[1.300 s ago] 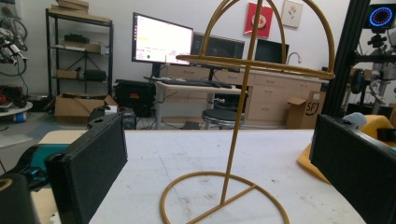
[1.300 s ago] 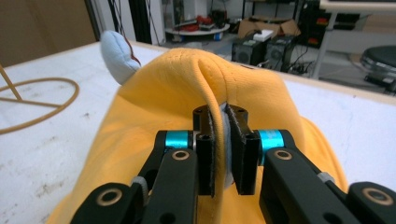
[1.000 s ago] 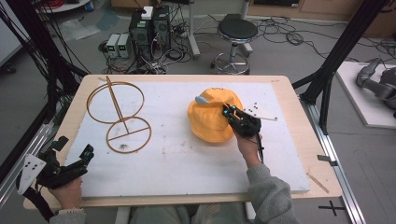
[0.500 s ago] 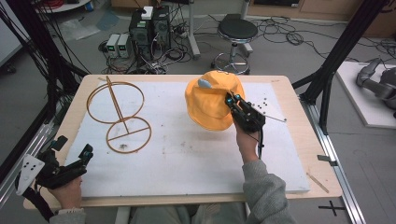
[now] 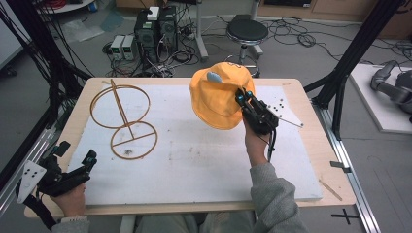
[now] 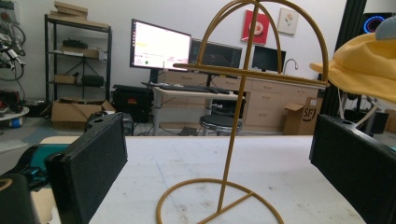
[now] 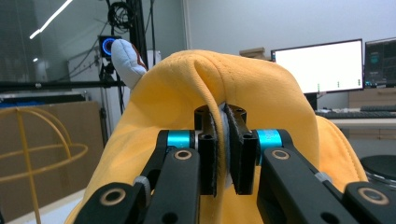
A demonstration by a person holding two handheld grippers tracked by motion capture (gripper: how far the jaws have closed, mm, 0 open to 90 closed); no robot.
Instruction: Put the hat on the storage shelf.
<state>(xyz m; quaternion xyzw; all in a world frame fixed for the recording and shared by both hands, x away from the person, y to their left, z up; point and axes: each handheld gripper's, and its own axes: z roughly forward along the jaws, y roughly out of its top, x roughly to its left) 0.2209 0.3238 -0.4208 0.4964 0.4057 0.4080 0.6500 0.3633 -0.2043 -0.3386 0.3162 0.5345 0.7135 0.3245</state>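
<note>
An orange bucket hat (image 5: 217, 96) with a small pale blue ear hangs in the air above the back middle of the table, pinched at its rim by my right gripper (image 5: 241, 97). In the right gripper view the jaws are shut on a fold of the hat (image 7: 261, 98). A gold wire hat stand (image 5: 124, 120) stands upright at the left of the white board; the left gripper view has the stand (image 6: 238, 116) straight ahead. My left gripper (image 5: 77, 154) rests at the table's front left corner, open and holding nothing.
A thin flat white strip (image 5: 287, 115) with small dark screws lies on the board behind the right hand. The wooden table (image 5: 311, 111) shows around the white board (image 5: 194, 160). A stool (image 5: 248, 31) and electronics stand behind the table.
My right gripper has lifted the hat off the board and carried it up and toward the back left. The left gripper has stayed put.
</note>
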